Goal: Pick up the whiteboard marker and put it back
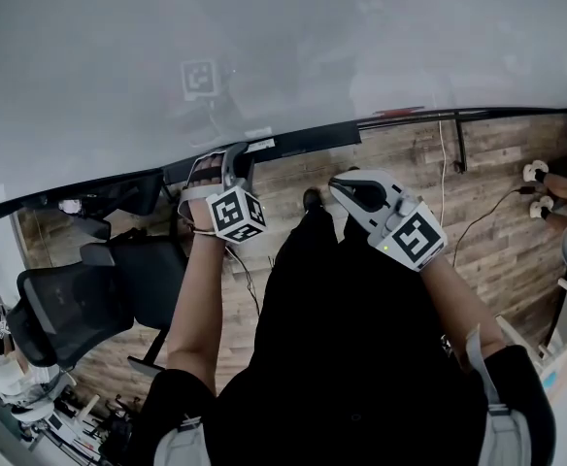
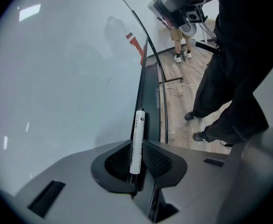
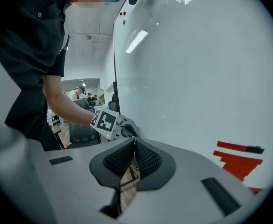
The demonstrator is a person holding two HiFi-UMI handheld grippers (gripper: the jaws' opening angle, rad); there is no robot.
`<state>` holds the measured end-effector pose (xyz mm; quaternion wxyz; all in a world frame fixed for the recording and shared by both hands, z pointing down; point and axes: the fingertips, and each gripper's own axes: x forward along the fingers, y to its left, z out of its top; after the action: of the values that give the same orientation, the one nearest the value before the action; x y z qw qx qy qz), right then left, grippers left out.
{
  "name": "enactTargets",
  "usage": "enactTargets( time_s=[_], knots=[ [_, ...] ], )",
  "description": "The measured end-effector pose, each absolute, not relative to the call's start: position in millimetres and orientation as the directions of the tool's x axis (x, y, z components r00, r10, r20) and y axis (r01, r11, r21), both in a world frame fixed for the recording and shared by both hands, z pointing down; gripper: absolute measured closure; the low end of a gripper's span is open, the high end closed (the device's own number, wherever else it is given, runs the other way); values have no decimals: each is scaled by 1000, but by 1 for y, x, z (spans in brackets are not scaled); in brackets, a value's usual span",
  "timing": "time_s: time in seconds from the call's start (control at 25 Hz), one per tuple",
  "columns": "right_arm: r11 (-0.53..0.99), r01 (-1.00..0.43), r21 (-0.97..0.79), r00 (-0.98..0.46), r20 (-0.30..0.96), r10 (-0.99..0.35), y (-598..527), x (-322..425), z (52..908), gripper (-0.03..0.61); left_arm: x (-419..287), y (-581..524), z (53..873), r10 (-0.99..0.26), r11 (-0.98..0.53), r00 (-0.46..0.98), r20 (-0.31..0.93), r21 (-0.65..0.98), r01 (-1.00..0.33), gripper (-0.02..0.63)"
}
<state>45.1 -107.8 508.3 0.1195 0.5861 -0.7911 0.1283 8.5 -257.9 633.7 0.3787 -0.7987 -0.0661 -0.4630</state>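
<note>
Two grippers hang at the whiteboard's (image 1: 264,47) lower edge. The left gripper (image 2: 136,158) pinches a white whiteboard marker (image 2: 137,139), whose far end reaches over the board's dark tray (image 2: 151,90). Its near end is lost between the jaws and its print is too small to read. The right gripper (image 3: 133,149), just off the board, has its jaws pressed together on nothing. An office chair (image 1: 80,304) crowds the board's left end.

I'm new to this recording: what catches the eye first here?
The big whiteboard fills the upper head view, the person standing right at it. A white whiteboard marker is pinched in the left claw, close to the board; the right claw is shut and empty, with red marks on the board beyond it.
</note>
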Motion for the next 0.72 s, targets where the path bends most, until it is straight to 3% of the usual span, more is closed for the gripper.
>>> enactTargets(
  time_s=[0.72],
  knots=[
    [315,-948,-36,-310,320,-895,-106,43,502,557,2,-240,600,-199,-766,626,754,-518,381,540]
  ],
)
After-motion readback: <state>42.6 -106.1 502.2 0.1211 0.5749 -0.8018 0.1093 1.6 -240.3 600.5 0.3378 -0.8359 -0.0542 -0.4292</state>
